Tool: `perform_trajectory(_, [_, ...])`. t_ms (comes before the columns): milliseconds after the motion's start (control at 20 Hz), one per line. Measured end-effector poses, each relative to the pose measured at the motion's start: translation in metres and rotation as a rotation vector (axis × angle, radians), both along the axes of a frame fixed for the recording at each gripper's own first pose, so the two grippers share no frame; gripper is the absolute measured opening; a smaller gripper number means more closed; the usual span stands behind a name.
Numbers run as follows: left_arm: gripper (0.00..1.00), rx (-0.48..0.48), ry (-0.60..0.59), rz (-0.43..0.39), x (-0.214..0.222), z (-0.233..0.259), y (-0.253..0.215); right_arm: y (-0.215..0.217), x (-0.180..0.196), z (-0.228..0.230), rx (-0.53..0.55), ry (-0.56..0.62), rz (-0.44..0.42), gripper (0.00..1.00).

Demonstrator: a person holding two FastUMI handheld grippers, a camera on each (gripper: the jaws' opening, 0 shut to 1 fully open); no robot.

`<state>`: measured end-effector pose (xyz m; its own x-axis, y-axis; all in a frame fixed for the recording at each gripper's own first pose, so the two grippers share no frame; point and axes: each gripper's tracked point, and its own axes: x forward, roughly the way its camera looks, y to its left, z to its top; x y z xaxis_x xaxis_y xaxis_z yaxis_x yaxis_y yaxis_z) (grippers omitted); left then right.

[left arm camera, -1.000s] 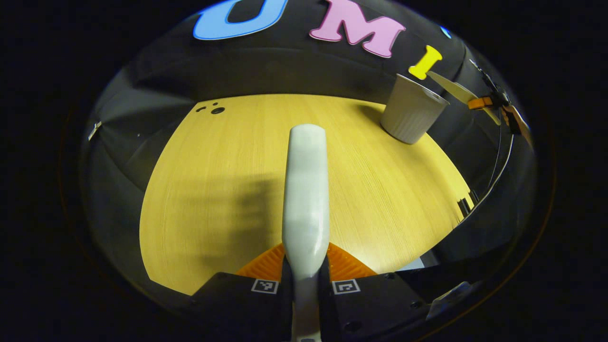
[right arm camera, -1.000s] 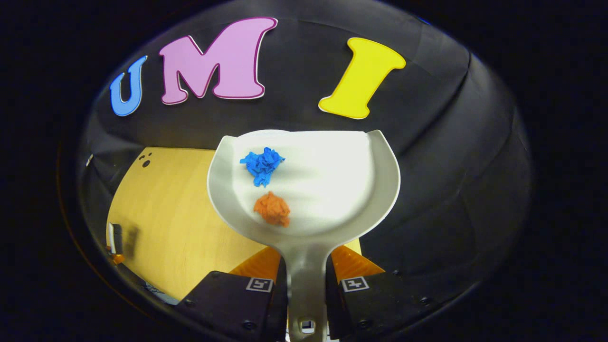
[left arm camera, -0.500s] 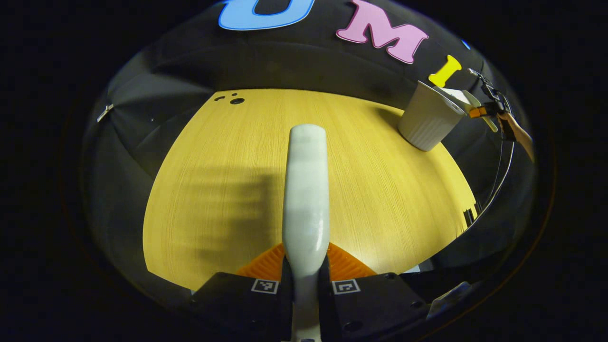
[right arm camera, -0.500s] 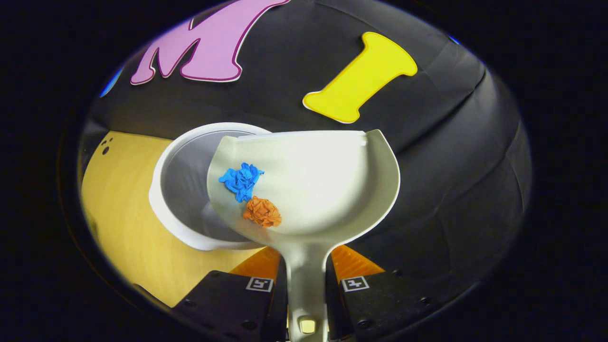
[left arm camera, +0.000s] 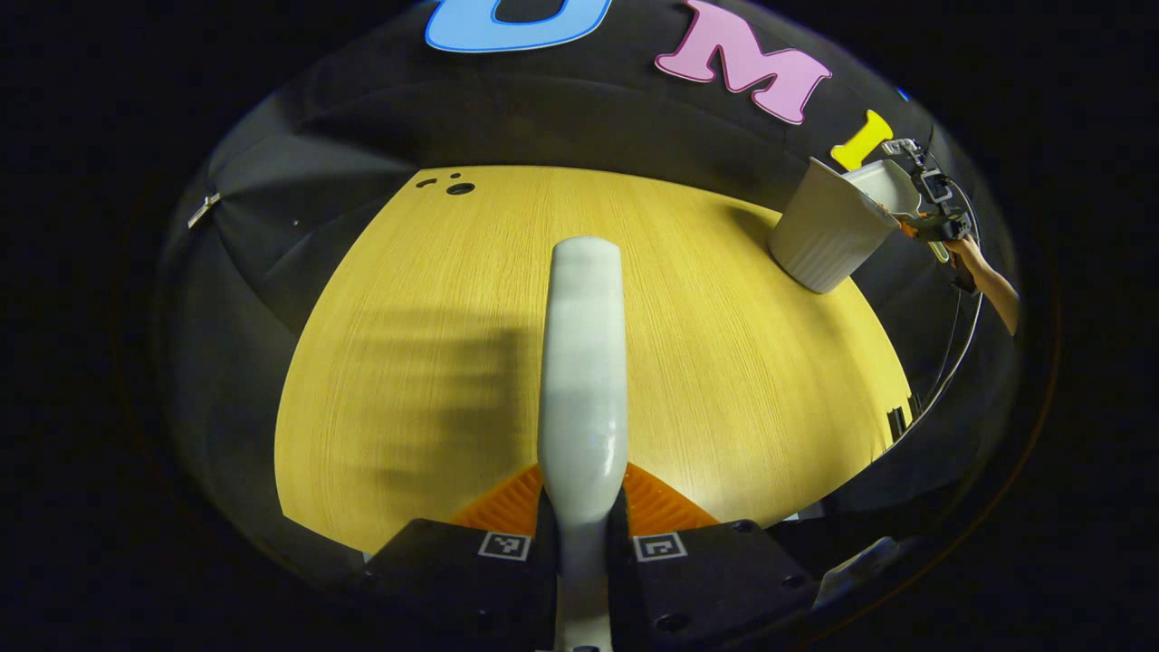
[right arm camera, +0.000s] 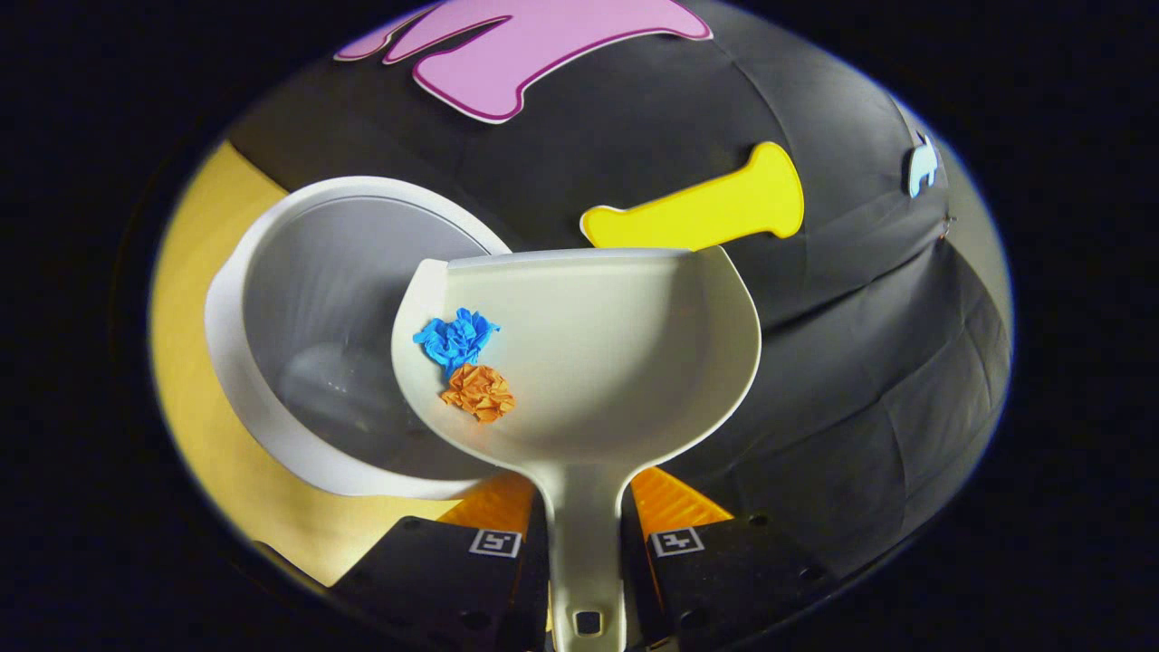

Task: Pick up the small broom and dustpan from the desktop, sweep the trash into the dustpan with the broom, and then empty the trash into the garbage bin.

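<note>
The right tool (right arm camera: 584,534) pinches the dustpan (right arm camera: 598,362) by its handle, both fingers pressed on the stem, and the pan is rolled toward the tool's left. Half a second ago the bin (right arm camera: 299,335) showed only partly behind the pan's left edge; now its open mouth sits wide beside and below that edge. The blue paper ball (right arm camera: 455,335) and the orange paper ball (right arm camera: 478,391) have slid further left and now lie against the pan's left wall, still inside it. By this reading the emptying step is under way but not finished: more tilt seems needed before the scraps drop into the bin.

The left tool (left arm camera: 582,530) is clamped on the broom's handle (left arm camera: 584,362), which points straight ahead of it over the bench (left arm camera: 407,362). Its view has barely shifted. Far ahead and to its right, the bin (left arm camera: 824,240) stands on the bench with the dustpan tipped at its rim.
</note>
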<state>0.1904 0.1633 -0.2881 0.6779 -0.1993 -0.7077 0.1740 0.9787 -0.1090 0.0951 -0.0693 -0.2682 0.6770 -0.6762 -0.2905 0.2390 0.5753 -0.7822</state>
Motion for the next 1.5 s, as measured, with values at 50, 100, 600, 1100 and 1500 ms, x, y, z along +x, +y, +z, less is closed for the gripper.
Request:
perform_trajectory(50, [0.27,0.004,0.005,-0.003,0.0,-0.001,0.0,0.001,0.0,0.004,-0.047,0.001,0.004,0.37])
perform_trajectory(100, [0.27,0.009,0.008,-0.007,0.001,-0.002,-0.001,0.001,0.001,0.009,-0.098,0.004,0.011,0.37])
perform_trajectory(600, [0.27,0.054,0.0,-0.051,0.001,-0.004,-0.012,0.009,-0.01,0.039,-0.506,0.074,0.049,0.37])
perform_trajectory(1100, [0.27,0.054,0.02,-0.036,-0.008,-0.009,-0.009,0.011,-0.005,0.025,-0.574,0.158,0.115,0.37])
perform_trajectory(1500, [0.27,0.069,0.03,-0.052,-0.01,-0.01,-0.015,0.024,-0.004,0.021,-0.414,0.08,0.159,0.39])
